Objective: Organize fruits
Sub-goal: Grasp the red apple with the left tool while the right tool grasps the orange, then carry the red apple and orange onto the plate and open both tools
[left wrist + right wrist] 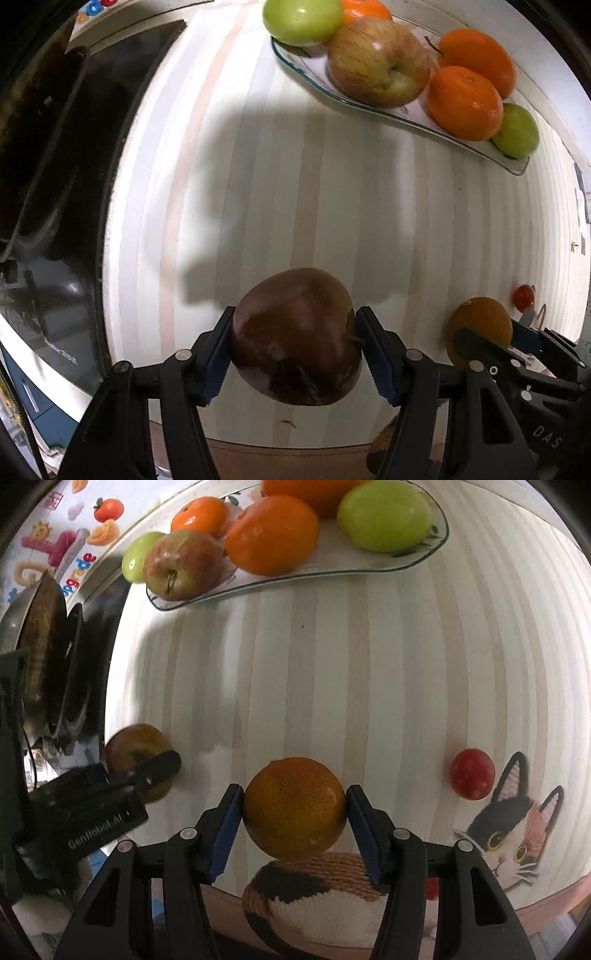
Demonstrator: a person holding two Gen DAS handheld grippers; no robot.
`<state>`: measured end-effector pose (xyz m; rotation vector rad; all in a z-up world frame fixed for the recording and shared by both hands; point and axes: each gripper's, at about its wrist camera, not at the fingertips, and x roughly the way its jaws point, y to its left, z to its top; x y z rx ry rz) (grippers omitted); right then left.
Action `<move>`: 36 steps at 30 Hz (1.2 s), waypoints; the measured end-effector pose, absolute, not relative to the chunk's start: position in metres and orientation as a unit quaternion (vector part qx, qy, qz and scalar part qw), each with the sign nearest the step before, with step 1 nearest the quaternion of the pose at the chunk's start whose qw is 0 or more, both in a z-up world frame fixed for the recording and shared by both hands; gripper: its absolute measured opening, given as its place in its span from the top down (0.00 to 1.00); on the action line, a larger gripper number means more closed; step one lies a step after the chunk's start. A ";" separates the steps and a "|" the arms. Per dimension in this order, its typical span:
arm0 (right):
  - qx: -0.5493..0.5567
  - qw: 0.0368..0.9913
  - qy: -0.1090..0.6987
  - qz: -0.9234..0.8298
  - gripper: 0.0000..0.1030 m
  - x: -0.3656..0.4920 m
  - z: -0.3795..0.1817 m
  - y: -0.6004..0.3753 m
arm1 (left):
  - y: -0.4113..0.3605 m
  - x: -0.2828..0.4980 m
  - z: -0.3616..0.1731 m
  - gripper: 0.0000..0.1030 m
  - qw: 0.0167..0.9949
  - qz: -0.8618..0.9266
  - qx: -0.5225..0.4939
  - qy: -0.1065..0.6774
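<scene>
Left wrist view: left tool (295, 354) clenched on a dark red apple (297, 338), blue pads (218, 363) pressing both sides; apple sits low over the striped table (280, 192), near its front edge, its shadow just behind it; cannot tell whether the apple touches the table; glass plate (515, 168) at upper right, well apart from the held apple, carrying a green apple (303, 18), a red-yellow apple (378, 61), two oranges side by side (476, 61) (463, 103), another orange partly hidden behind (365, 9), and a small green fruit (517, 129) at the plate's end; right tool (495, 341) visible at lower right, gripping an orange (480, 321); small red fruit (523, 297) just beyond it on the table; dark glossy appliance (55, 184) along the left edge.

Right wrist view: right tool (294, 821) clenched on the orange (294, 808), pads touching both sides, over the table's front edge; cat-print cloth (509, 834) below and to the right; small red fruit (472, 778) loose on the table (332, 664) right of the orange, near the cat's ear; left tool (147, 777) at left, holding the dark apple (136, 751); plate (439, 552) across the top with the same fruit.
</scene>
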<state>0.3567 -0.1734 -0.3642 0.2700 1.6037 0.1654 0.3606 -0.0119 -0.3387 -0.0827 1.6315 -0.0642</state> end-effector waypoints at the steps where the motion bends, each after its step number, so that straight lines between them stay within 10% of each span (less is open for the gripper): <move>1: 0.122 0.684 0.716 0.074 0.42 0.357 -0.365 -0.173 | -0.013 0.360 -0.338 0.40 0.685 -0.028 -0.032 0.727; 19: 0.180 0.764 0.616 0.061 0.43 0.432 -0.262 -0.259 | -0.061 0.484 -0.230 0.40 0.739 -0.083 -0.066 0.665; 36: 0.150 0.745 0.650 0.016 0.42 0.550 -0.312 -0.299 | -0.092 0.580 -0.290 0.39 0.691 -0.063 -0.007 0.720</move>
